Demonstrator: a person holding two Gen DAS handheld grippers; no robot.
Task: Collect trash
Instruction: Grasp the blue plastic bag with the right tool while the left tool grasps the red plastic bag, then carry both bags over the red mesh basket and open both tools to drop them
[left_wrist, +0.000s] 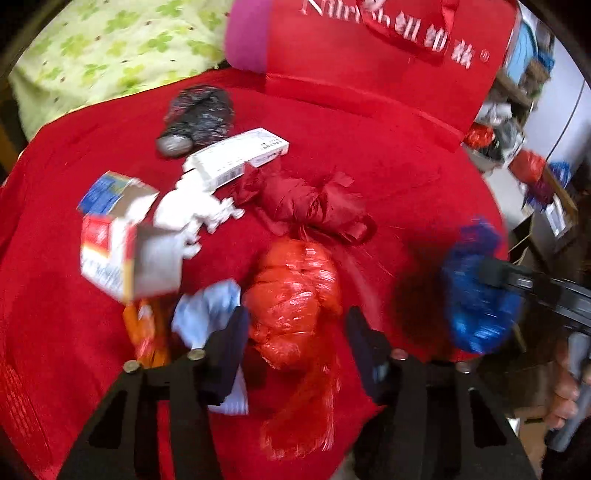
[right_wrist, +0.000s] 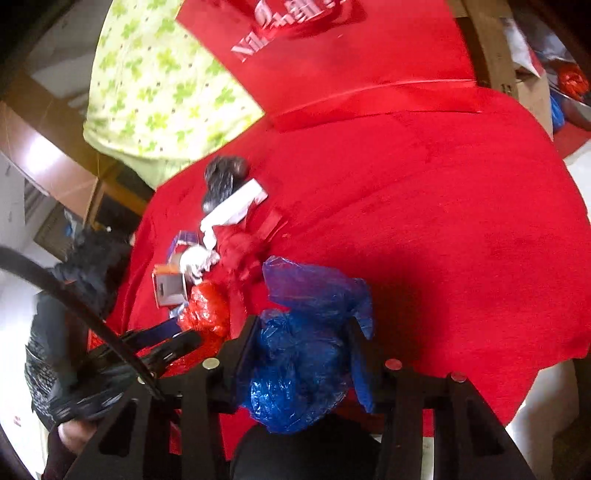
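L hand-held gripper (left_wrist: 297, 332) angled down, jaws part-closed; R hand-held gripper (right_wrist: 301, 354) likewise.

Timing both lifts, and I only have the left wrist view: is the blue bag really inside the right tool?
Observer: Yes. The blue bag sits between the right tool's fingers, and both press on its sides.
Operator: Is all of it in the grip?
Observer: No. A loose flap sticks out past the fingertips, over the cloth.
Operator: Anything else caught in there?
Observer: Only the blue bag shows between those fingers.
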